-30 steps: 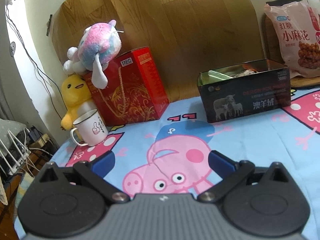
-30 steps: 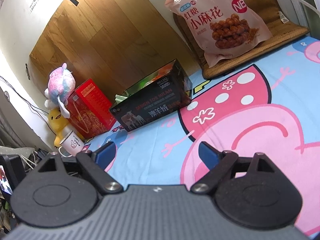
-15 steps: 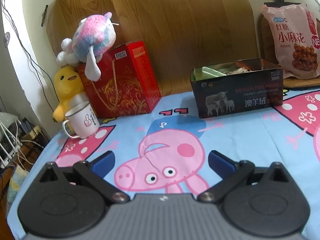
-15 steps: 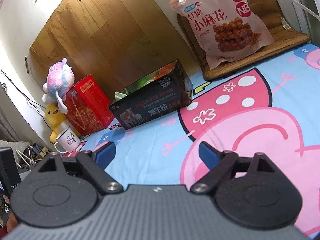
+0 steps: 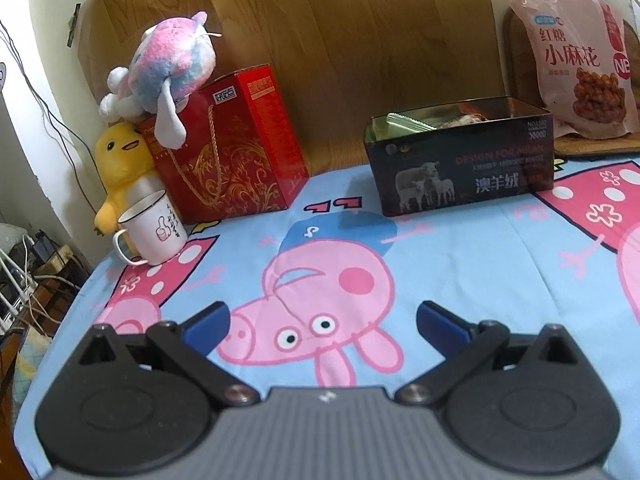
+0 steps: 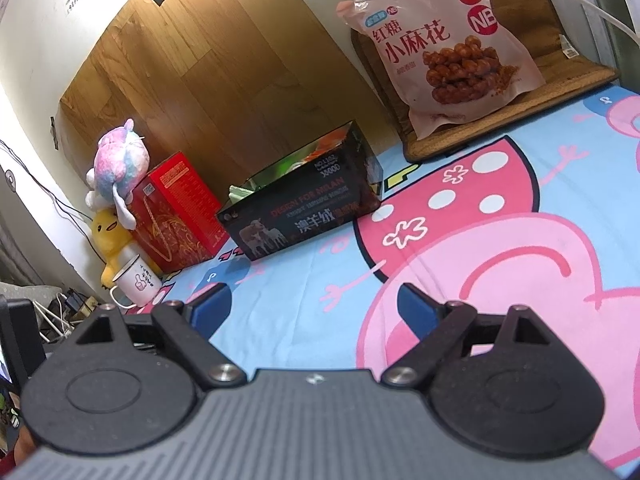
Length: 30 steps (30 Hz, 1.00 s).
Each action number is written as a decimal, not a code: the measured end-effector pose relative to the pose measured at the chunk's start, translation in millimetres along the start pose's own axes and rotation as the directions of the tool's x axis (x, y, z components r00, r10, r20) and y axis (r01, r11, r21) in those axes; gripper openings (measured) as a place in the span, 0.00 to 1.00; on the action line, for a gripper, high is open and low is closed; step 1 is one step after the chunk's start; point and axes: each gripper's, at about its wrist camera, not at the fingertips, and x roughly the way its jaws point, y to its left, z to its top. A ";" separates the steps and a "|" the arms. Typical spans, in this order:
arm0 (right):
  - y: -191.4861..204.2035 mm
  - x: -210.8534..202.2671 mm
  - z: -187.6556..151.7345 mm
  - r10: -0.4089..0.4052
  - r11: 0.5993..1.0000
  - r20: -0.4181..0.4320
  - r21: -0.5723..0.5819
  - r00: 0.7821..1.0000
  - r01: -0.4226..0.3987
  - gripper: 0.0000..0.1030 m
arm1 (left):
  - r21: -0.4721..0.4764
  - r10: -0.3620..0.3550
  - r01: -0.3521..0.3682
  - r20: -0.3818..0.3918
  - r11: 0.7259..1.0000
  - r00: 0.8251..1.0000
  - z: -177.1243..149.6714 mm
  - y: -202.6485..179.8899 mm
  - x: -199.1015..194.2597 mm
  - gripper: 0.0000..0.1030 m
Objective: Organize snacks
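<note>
Fingers [image 5: 206,322] spread wide on left gripper [image 5: 322,326] and right gripper [image 6: 312,306], gripping nothing; drifted nearer black tin [image 5: 464,160] at 1 o'clock; fried-twist bag [image 6: 444,44] still unstowed.

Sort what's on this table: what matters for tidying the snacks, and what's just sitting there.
For the job: pink snack bag, standing on the brown mat; open black tin, packets already inside.

Just lying about: red gift box, pastel plush, yellow duck plush, white mug.

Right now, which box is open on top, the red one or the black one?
The black box with sheep on its side. Its top is open and packets show inside; the red gift box is shut, with a plush toy on it.
</note>
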 end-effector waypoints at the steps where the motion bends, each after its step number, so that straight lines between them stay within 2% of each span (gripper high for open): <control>1: -0.4 -0.1 0.1 0.000 1.000 0.000 0.000 1.000 0.000 0.89 | -0.004 0.001 -0.001 -0.004 1.000 1.000 0.0 0.1 0.5 1.00; 8: -1.3 0.9 -0.9 0.000 1.000 -0.006 0.003 1.000 0.000 0.89 | -0.034 0.007 -0.009 -0.046 0.999 0.999 -0.8 5.1 8.0 1.00; 30: -6.7 6.9 -1.1 0.007 1.000 -0.026 0.017 1.000 -0.007 0.89 | 0.006 0.056 -0.056 -0.050 0.998 0.997 -0.4 1.7 16.7 1.00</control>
